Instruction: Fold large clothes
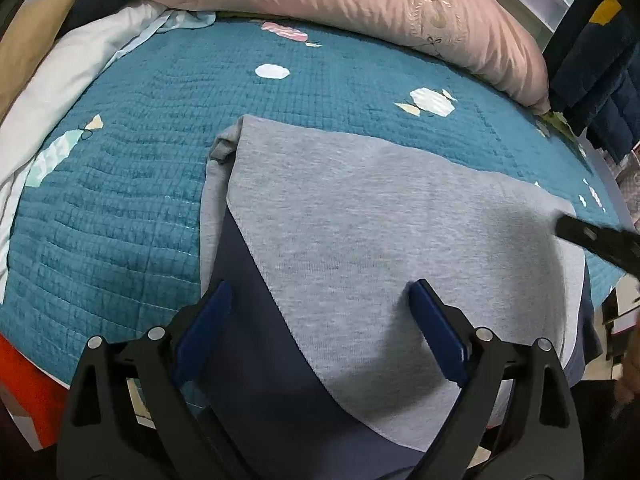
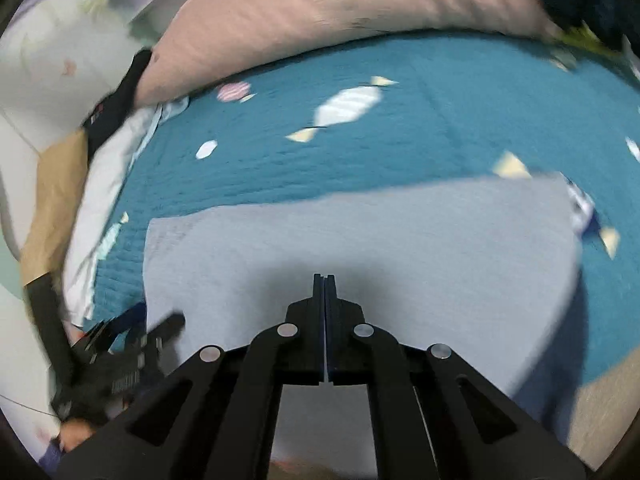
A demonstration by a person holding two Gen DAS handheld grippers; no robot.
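Observation:
A grey garment [image 1: 360, 220] lies folded on the teal quilt [image 1: 120, 200], and a navy part [image 1: 256, 340] of it shows under the grey flap's slanted edge. My left gripper [image 1: 320, 296] hovers over that edge with its blue pads [image 1: 216, 304] wide apart, open and gripping nothing. The right gripper [image 1: 584, 236] pokes in from the right over the garment's far corner. In the blurred right wrist view, my right gripper [image 2: 324, 280] is shut above the grey garment [image 2: 380, 232] with nothing visible between its jaws. The left gripper [image 2: 132, 344] shows at the lower left.
A pink duvet [image 1: 360, 4] is piled along the back of the bed. White bedding [image 1: 68, 72] and a tan cushion [image 1: 24, 52] lie at the left. Dark clothes [image 1: 596, 72] hang at the right. Something orange [image 1: 28, 384] sits below the bed's near left edge.

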